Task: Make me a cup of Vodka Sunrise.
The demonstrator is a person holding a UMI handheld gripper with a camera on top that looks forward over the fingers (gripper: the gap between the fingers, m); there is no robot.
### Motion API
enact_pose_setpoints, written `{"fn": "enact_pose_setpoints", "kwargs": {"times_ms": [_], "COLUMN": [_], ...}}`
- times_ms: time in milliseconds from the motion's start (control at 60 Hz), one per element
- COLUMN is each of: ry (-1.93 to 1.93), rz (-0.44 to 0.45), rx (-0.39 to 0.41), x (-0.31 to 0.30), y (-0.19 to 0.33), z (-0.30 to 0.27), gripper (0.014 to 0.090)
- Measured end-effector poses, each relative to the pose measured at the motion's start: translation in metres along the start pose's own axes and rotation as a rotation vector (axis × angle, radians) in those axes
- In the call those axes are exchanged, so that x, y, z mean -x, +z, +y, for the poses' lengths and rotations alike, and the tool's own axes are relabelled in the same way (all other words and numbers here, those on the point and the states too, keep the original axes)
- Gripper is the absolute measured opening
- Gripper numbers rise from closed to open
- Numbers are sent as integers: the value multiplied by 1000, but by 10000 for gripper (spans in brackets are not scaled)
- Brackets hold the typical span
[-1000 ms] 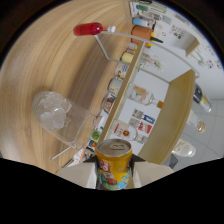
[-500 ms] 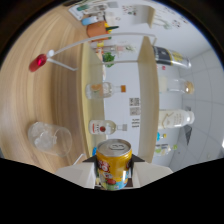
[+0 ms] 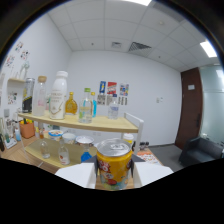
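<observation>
While upright, the yellow can (image 3: 114,163) sits gripped between both fingers (image 3: 76,176).

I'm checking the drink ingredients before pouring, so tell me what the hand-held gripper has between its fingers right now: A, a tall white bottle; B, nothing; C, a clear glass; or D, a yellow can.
D: a yellow can stands upright between the fingers of the hand-held gripper, which press on both its sides; the white bottle stands on the shelf beyond.
</observation>
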Motion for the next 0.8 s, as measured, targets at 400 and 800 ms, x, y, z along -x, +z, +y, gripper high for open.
{"fn": "enact_pose_setpoints", "kwargs": {"times_ms": [400, 800], "ry": [158, 199], "rz": [12, -6], "rx": [245, 363], "x": [-60, -52], "y": [36, 43], "z": [175, 248], "gripper": [511, 517]}}
